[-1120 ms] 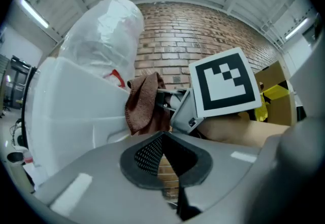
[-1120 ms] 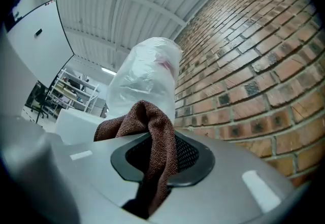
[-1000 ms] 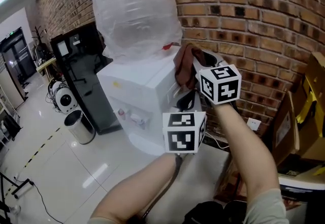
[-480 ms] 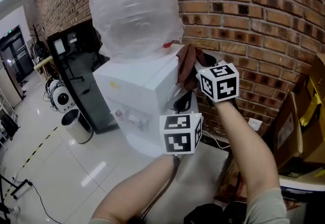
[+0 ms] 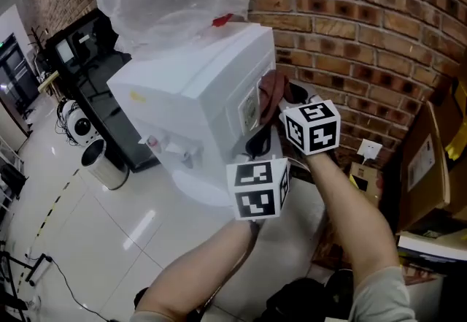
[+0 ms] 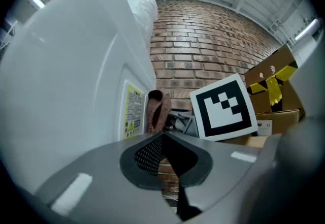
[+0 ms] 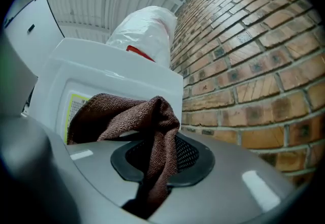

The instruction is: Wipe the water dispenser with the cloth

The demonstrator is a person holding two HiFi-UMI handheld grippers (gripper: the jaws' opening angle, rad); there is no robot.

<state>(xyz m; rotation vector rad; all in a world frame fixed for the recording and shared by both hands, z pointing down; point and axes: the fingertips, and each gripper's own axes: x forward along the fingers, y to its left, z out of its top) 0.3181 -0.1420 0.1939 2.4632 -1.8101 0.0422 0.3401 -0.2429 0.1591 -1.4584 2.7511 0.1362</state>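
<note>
Head view: the right tool [image 5: 279,104] is pinching the brown cloth [image 5: 271,88], jaws partly closed on it, with the white side of the water dispenser [image 5: 193,87] lying at its 10 o'clock, while the left tool [image 5: 257,145], closed on nothing, is hovering farther off at 6 o'clock.

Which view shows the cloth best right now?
Right gripper view: the brown cloth fills the centre, pinched in the right gripper, weave clear. Head view shows only a bunch of it against the water dispenser side, partly hidden by that gripper. Left gripper view shows a small strip beside the yellow label.
</note>
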